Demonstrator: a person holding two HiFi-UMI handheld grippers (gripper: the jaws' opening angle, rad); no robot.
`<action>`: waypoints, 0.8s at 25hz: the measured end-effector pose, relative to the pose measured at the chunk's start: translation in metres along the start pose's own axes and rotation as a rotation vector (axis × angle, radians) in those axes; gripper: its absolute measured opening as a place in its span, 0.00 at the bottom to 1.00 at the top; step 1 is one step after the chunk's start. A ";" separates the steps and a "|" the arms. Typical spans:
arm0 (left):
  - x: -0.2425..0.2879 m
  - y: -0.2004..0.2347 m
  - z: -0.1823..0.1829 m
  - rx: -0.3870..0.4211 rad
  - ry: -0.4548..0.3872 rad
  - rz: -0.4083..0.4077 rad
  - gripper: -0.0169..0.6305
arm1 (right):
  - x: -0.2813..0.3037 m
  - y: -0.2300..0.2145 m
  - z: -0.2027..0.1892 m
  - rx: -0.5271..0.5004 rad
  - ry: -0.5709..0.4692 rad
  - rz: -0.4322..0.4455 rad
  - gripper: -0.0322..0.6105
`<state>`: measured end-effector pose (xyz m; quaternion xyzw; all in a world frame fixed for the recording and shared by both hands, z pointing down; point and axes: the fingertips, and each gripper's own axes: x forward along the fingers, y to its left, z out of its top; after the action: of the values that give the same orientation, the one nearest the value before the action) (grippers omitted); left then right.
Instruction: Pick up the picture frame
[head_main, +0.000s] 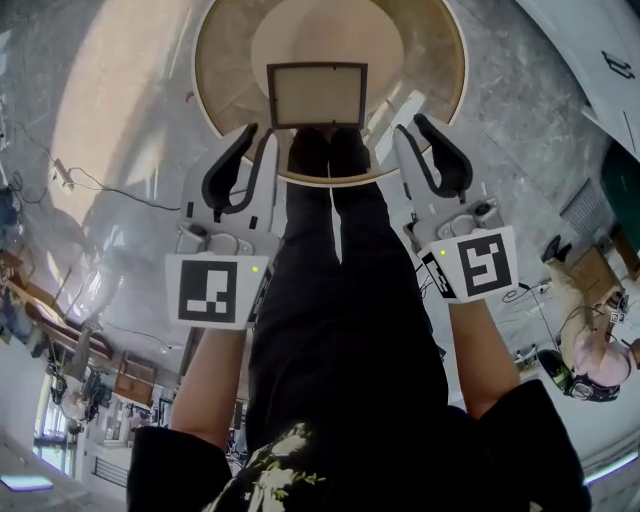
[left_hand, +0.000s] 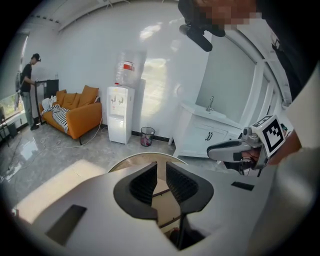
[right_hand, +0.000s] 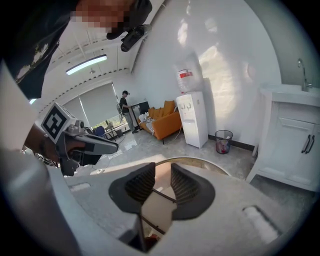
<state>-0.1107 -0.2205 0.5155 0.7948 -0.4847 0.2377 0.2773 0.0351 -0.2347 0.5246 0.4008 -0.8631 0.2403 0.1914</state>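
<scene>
Counts: one frame (head_main: 317, 94), one round bench (head_main: 222, 60), two tools, one marker cube on each.

Head view: the frame lies flat on the bench, near the edge closest to the person, long side across the picture. Left tool (head_main: 258, 134) has its tips just beside the frame's lower left corner. Right tool (head_main: 410, 127) has its tips just beside the lower right corner, slightly outside it. Whether either tip touches the frame: cannot tell from here. One pair of dark shoes (head_main: 328, 150) stands under the bench edge, between the tools. One second person (head_main: 598, 362) is at the right edge of the picture.

Left gripper view: the jaws stand released with a narrow gap. Nothing is clamped. The frame's dark edge and pale face show through the gap, below the pads. This view alone shows one cabinet (left_hand: 205, 134) with a tap. It also shows the right tool with its cube (left_hand: 272, 135).

Right gripper view: the jaws are likewise released with a narrow gap and the pads press on nothing. The frame shows beyond them on the bench. The left tool's cube (right_hand: 55, 122) is at the left.

Both gripper views, not the head view: one water dispenser (left_hand: 120, 114), one orange sofa (left_hand: 80, 109), one bin (left_hand: 147, 136), one standing person (left_hand: 27, 82) far off.
</scene>
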 end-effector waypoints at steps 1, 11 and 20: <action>0.002 0.001 -0.004 0.005 0.007 0.004 0.14 | 0.002 0.001 -0.005 0.003 0.007 0.004 0.20; 0.029 0.012 -0.050 -0.044 0.041 0.003 0.27 | 0.028 0.005 -0.054 0.139 0.034 0.005 0.22; 0.058 0.032 -0.097 -0.043 0.091 0.048 0.28 | 0.057 -0.006 -0.101 0.166 0.099 -0.031 0.22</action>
<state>-0.1260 -0.2045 0.6314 0.7650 -0.4957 0.2697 0.3104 0.0194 -0.2151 0.6380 0.4162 -0.8236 0.3273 0.2036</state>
